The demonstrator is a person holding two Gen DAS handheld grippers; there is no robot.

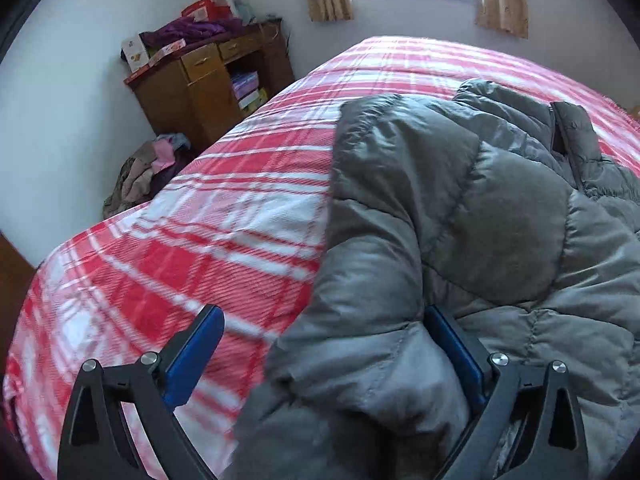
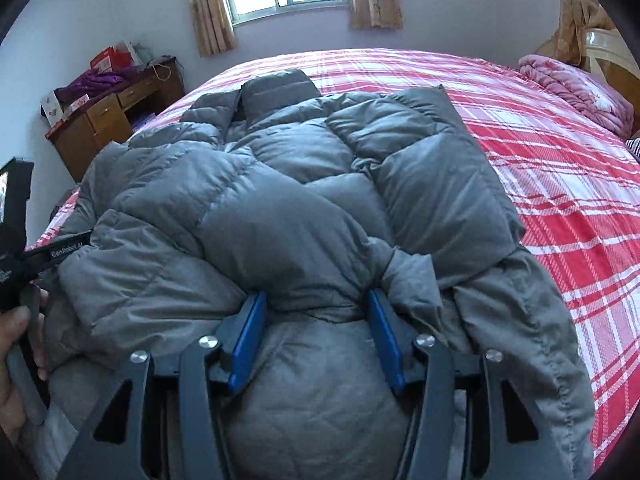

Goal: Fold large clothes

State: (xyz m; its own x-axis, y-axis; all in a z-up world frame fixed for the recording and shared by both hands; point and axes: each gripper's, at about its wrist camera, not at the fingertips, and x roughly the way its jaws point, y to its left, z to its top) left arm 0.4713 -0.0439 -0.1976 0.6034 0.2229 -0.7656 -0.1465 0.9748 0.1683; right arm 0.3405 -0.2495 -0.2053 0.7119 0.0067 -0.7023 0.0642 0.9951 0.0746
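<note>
puffy grey quilted down jacket (image 2: 288, 200) | lying spread on the bed, collar toward the window | both sleeves folded in over the body | near hem bunched and rumpled

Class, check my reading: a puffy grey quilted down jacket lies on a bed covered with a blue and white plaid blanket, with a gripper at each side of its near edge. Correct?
Not quite. The plaid blanket is red and white, not blue and white, as the right wrist view shows. The rest stands: the puffy grey quilted down jacket lies on it, with the left gripper and right gripper at its near edge.

the jacket (image 2: 280, 200) lies on the bed (image 2: 560, 184), a desk (image 2: 112, 120) beyond its left side.
</note>
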